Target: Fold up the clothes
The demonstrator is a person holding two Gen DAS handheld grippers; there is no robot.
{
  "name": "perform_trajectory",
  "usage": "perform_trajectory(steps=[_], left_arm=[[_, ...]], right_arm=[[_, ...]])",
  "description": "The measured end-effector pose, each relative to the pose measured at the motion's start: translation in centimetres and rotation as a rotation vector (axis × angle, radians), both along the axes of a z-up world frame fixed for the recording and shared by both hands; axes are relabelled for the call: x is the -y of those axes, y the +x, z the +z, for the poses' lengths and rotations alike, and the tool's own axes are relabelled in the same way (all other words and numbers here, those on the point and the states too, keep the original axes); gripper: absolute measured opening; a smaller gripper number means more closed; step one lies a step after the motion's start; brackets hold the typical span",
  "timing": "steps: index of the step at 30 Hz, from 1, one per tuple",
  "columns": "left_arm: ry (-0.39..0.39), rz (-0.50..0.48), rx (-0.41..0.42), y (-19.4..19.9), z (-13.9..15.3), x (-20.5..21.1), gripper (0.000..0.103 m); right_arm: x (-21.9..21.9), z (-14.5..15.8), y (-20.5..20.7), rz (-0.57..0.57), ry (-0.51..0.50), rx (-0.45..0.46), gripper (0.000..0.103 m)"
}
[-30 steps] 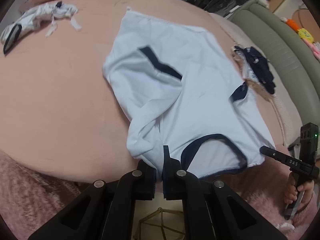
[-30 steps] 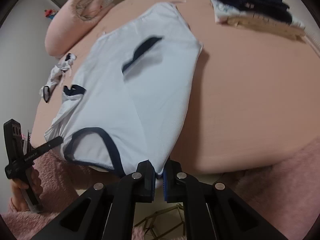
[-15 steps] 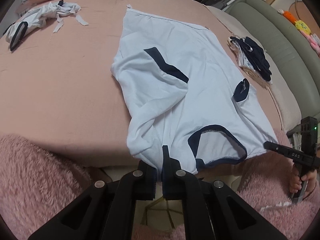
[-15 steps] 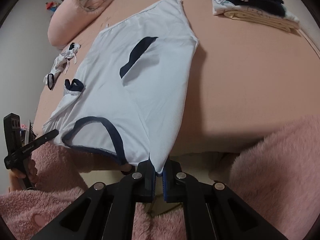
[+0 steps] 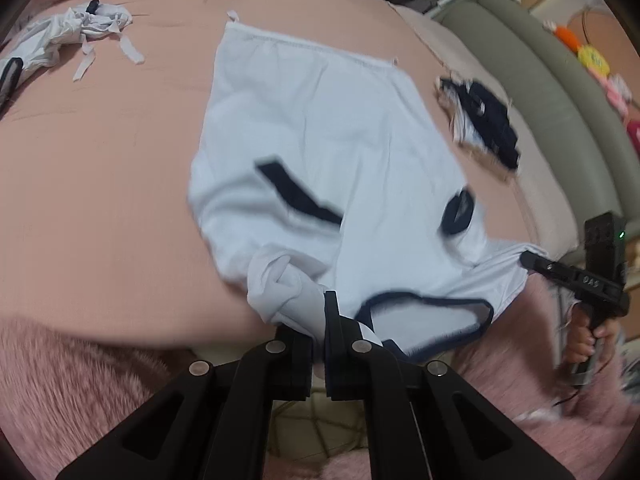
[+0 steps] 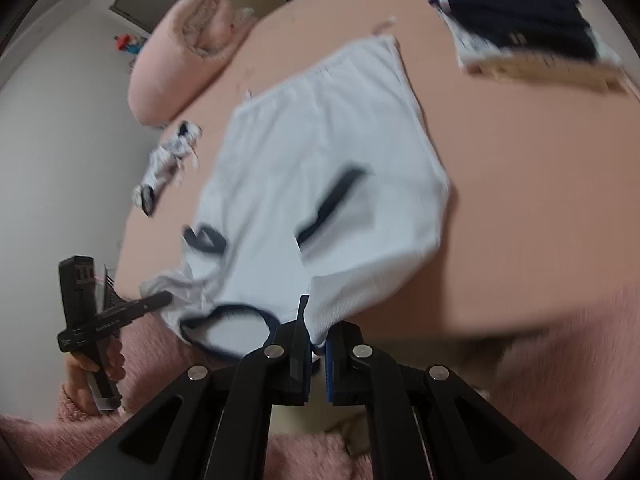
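T-shirt [image 5: 328, 152] shoulders are pinched by both closed grippers [image 5: 319, 320] [image 6: 318, 334] — should be carried evenly toward the hem, kept taut.

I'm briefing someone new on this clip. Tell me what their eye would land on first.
First, the pale blue T-shirt with navy trim, spread across the middle of the pink bed, its collar end at the near edge. The left gripper and the right gripper are each shut on a shoulder of it. Next, a stack of folded clothes with a navy piece on top sits at the far right, and a crumpled white garment lies far left.
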State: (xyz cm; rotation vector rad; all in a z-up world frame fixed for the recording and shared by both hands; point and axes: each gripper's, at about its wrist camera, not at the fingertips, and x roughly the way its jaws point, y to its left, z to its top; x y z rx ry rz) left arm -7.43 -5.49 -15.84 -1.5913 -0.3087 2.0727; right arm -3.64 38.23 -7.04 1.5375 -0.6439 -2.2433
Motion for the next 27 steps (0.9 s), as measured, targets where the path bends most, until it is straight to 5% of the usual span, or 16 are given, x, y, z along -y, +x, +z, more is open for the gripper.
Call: perform_trajectory(steps=[7,13,17,21,25,27], left_arm=[[-0.001,-0.002,-0.041,-8.3,-0.2,-0.5,0.003],[-0.032,0.03,-0.034,-14.6,-4.0,-1.4,0.003],[-0.032,0.073,0.02,-18.3,-6.1,-1.4,0.004],[-0.033,0.076,-0.047,-19.8,-4.3,-0.6,0.005],[-0.172,-0.032,-0.118,-19.5,-2.6,-1.6,0.015],[-0.265,-0.121,-0.129,-18.9,-3.1,-2.8,0.024]], right_arm=[[-1.1,0.9,-8.2,-0.03,0.075,-0.052,0.003],[-2.8,-3.1,-15.3,-0.095,0.127,-0.023,0.003],[-4.3,-5.9,-18.8,-0.172,0.06,0.034,0.003],[-4.5,-5.3,-19.6,-0.193,0.072,0.015,0.003],[-4.5,-2.2,-19.5,-0.164,0.044,-0.071,0.005],[-3.6,-2.6,-20.2,-0.115,0.116,-0.05,0.008]])
